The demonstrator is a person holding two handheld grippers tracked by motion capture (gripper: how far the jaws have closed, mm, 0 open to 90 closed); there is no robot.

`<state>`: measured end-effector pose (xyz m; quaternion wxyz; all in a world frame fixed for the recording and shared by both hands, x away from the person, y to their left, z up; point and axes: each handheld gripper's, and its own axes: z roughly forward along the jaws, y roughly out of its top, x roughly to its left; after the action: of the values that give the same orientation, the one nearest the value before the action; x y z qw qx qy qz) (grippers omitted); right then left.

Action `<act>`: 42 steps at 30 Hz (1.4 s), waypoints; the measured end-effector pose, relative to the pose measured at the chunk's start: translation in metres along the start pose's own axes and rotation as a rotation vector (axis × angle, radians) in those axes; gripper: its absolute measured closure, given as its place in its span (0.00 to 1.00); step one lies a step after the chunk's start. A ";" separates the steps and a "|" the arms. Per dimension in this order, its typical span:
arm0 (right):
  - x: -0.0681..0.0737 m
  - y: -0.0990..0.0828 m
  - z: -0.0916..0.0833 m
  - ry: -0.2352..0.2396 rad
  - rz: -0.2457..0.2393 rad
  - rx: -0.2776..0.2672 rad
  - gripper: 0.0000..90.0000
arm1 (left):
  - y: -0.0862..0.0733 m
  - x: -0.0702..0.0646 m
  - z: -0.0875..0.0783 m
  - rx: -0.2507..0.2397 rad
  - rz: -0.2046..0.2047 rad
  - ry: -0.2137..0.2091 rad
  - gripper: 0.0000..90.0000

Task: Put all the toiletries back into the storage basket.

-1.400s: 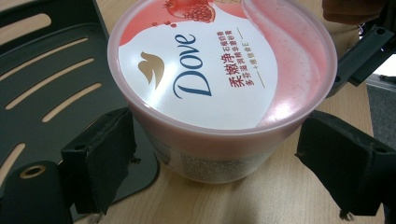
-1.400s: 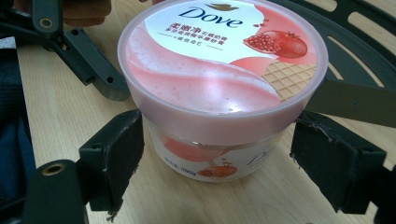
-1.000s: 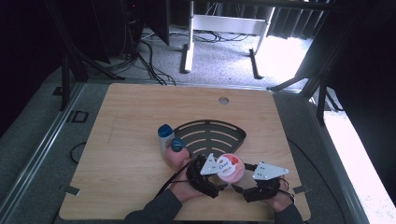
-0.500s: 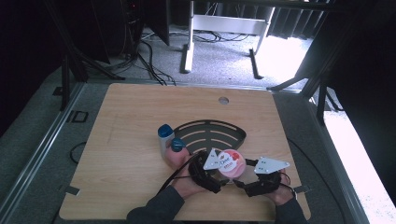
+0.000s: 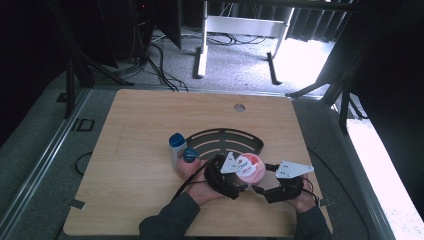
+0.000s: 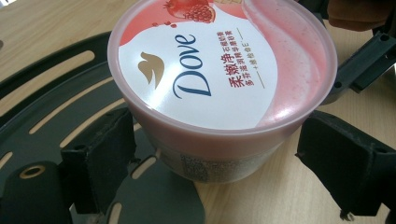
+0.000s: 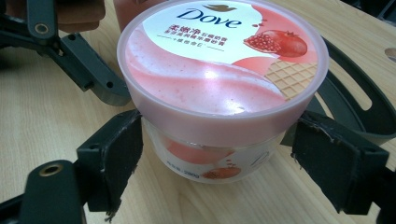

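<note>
Lower centre: pink Dove jar on the worktop, beside the black slotted tray. Since a second ago both the left hand-held gripper and right hand-held gripper have closed in, jaws wide, bracketing it; grasp appears imminent.

A blue-capped bottle lies on the wooden table beside a black slotted tray.

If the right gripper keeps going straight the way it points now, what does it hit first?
The pink Dove jar. It sits directly between the right gripper fingers, very close ahead. Beyond it lie the left gripper and the black rack. Whether the fingers touch the jar is unclear.
</note>
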<state>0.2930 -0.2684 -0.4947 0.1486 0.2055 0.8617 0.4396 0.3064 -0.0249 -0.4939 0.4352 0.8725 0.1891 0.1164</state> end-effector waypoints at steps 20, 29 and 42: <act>-0.028 0.009 0.003 0.008 0.020 -0.018 0.18 | 0.014 0.011 0.008 -0.018 -0.025 0.067 0.13; -0.037 0.011 0.006 0.013 0.021 -0.006 0.18 | 0.017 0.014 0.013 -0.020 -0.042 0.089 0.13; -0.050 0.016 0.007 0.033 0.014 0.004 0.20 | 0.022 0.021 0.015 -0.021 -0.052 0.100 0.13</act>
<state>0.3429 -0.2790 -0.4815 0.1311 0.2045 0.8635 0.4420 0.3360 -0.0384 -0.4842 0.4371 0.8558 0.2319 0.1506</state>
